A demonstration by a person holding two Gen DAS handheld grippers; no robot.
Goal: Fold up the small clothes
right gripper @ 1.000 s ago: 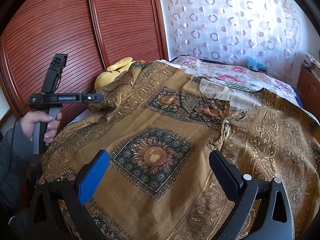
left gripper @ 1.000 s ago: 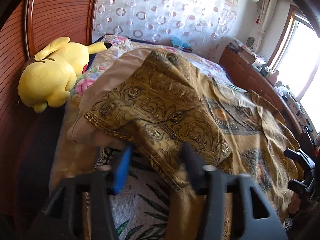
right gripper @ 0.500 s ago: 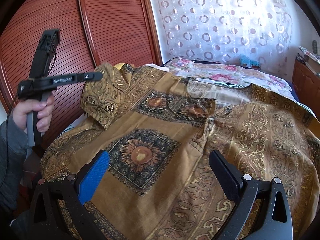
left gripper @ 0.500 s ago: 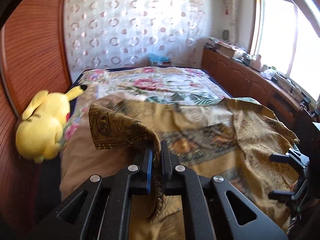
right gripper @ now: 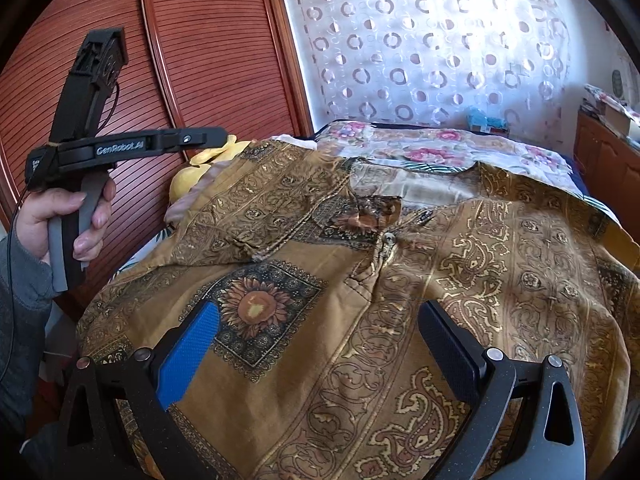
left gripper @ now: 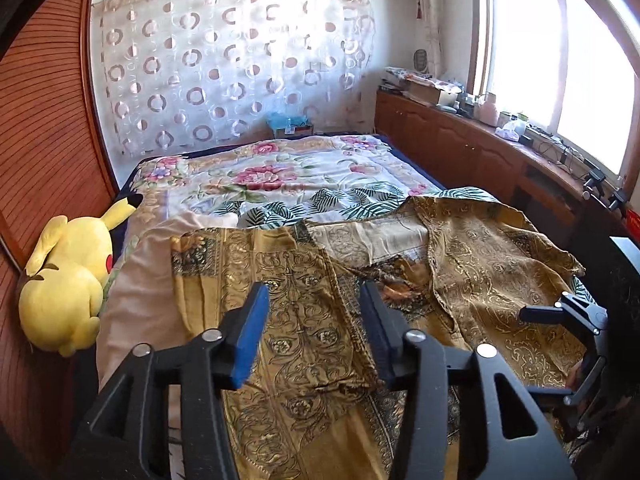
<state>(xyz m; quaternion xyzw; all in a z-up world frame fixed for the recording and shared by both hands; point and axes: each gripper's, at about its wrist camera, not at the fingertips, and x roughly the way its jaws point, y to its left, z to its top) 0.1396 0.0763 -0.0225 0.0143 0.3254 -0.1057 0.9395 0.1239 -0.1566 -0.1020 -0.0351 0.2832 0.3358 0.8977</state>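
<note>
Crowding the scene around you are a yellow plush toy [left gripper: 66, 284] wedged at the bed's left edge against the slatted wooden doors [right gripper: 208, 52], a ring-patterned curtain [left gripper: 236, 68] on the far wall, and a cluttered wooden counter [left gripper: 492, 148] under the window at right. A floral bedspread [left gripper: 276, 176] covers the bed's far half. Nearer you, the gold patterned shirt [right gripper: 360, 280] lies spread across the bed, its left sleeve folded inward over the body. Your left tool [left gripper: 314, 328] hovers just above that folded sleeve, jaws apart and gripping nothing. Your right tool [right gripper: 320, 356] hangs over the shirt's near hem, jaws wide apart, a sunflower panel [right gripper: 256, 306] just beyond its blue pad.
</note>
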